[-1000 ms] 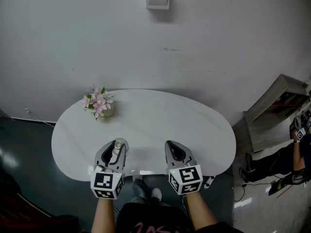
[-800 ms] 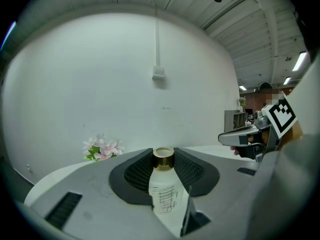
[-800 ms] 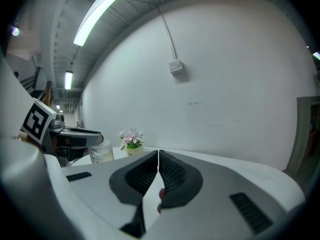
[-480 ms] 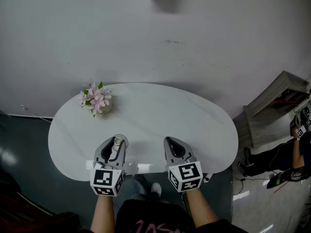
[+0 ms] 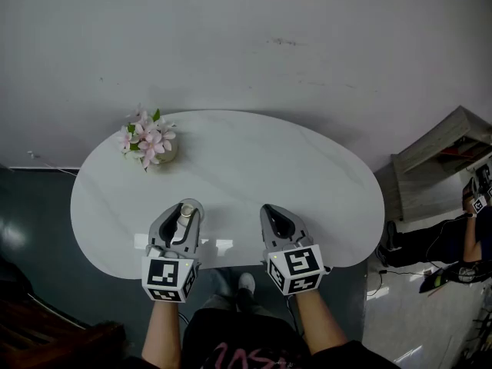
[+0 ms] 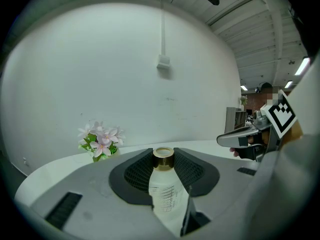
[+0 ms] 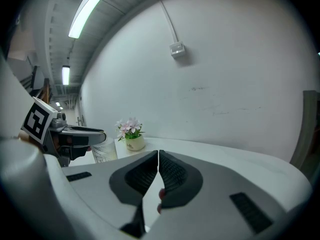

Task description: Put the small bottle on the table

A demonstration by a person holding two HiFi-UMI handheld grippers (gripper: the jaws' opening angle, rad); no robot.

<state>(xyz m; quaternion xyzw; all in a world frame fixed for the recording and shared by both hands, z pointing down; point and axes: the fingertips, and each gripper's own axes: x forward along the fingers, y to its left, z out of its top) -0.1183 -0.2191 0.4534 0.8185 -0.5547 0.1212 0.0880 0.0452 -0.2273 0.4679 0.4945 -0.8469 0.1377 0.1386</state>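
Observation:
A small clear bottle (image 6: 163,186) with a gold cap and printed scale marks is clamped between the dark pads of my left gripper (image 5: 183,214), which is shut on it. Seen from the head view, the bottle (image 5: 184,213) hangs over the near left part of the white oval table (image 5: 231,167). The same bottle (image 7: 104,150) appears at the left of the right gripper view, held in the left gripper (image 7: 75,134). My right gripper (image 5: 277,220) hovers over the near middle of the table, its jaws pressed together with nothing between them.
A small pot of pink flowers (image 5: 147,143) stands at the table's far left. A white wall rises behind the table. To the right, on the floor, are a grey shelf unit (image 5: 442,148), cables and a seated person (image 5: 461,244).
The view has shifted so the table sits higher and nearer; both grippers reach slightly further over its near edge. The bottle stays clamped in the left gripper.

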